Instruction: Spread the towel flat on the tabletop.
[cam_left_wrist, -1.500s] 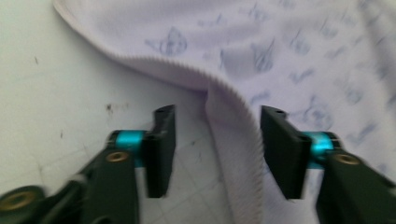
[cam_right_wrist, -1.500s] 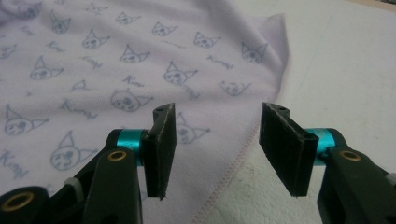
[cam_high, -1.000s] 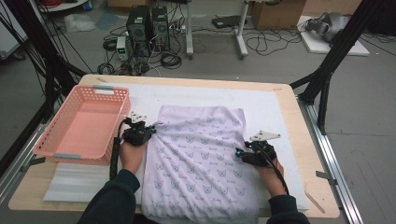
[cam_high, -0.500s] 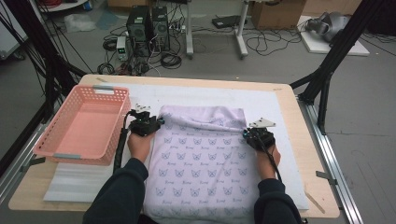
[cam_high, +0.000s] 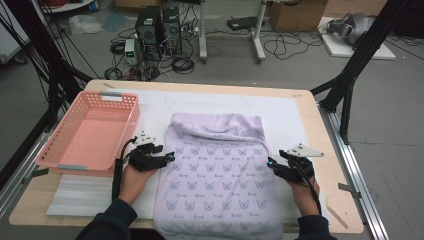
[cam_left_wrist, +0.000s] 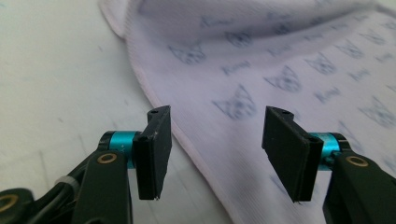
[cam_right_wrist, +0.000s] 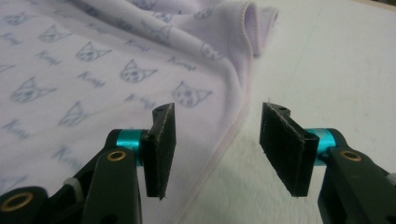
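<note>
Left gripper (cam_left_wrist: 215, 156): jaws wide, just been opening, nothing pinched; the hemmed left edge of the lilac cat-print cloth (cam_left_wrist: 280, 70) runs between them. Right gripper (cam_right_wrist: 217, 154): same, astride the right hem. Print carries small script, unreadable. Bare white mat (cam_high: 295, 125) outboard of each gripper; pink basket (cam_high: 90, 130) beyond the left one. Cloth's long axis runs away from the person, far end folded over.

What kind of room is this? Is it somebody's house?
Probably a lab or workshop, not a house: computer towers and tangled cables sit on the bare floor, and black metal frame legs stand round the wooden table.
</note>
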